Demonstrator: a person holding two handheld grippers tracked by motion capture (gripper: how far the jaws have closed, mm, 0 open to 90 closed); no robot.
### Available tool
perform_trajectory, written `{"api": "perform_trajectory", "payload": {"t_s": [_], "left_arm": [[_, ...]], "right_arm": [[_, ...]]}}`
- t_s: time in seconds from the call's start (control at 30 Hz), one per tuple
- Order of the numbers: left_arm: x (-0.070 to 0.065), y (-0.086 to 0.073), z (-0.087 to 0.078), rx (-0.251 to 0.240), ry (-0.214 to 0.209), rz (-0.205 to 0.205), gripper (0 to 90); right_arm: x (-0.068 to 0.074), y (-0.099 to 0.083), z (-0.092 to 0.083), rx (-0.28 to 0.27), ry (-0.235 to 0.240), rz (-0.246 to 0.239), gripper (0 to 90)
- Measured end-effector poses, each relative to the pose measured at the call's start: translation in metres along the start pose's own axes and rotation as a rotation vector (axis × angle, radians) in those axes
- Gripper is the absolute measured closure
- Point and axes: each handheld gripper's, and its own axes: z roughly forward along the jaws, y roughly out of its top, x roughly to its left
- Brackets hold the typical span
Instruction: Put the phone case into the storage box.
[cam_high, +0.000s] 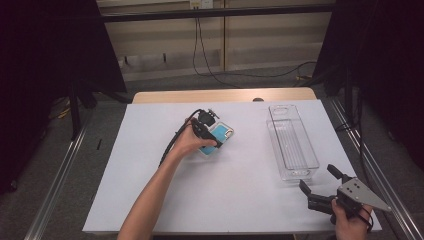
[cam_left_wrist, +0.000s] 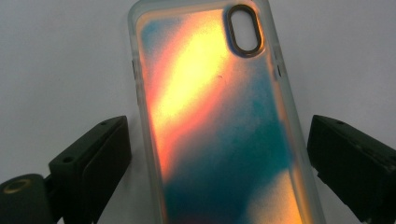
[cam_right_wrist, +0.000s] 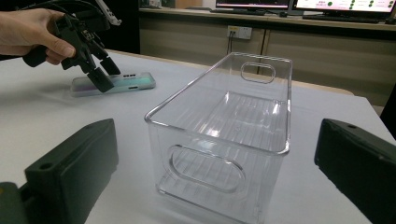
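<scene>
Overhead, I see left gripper (cam_high: 214, 136) over phone case (cam_high: 220, 136) mid-table on white sheet (cam_high: 150, 165); right gripper (cam_high: 320, 184) spread near clear bin (cam_high: 292, 142), holding nothing. Left gripper view: jaws spread either side of case (cam_left_wrist: 219, 126), not touching it, case flat on sheet. Right gripper view: jaws wide apart, bin (cam_right_wrist: 224, 135) between them farther off; case (cam_right_wrist: 116, 83) lies beyond, under left gripper (cam_right_wrist: 105, 74).

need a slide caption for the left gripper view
Open left tongs straddle a phone case with an orange-and-teal back, lying flat on the white table.
</scene>
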Motion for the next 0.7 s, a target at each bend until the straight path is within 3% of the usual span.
{"api": "perform_trajectory", "payload": {"t_s": [0.23,0.7], "left_arm": [[-0.0066,0.0004,0.0034,0.012,0.043,0.014,5.2],[-0.0083,0.0001,0.0024,0.015,0.052,0.012,7.6]], "right_arm": [[0.0003,-0.0002,0.0001,0.003,0.002,0.0,0.0],[0.0011,0.0001,0.0004,0.001,0.003,-0.003,0.0]]}}
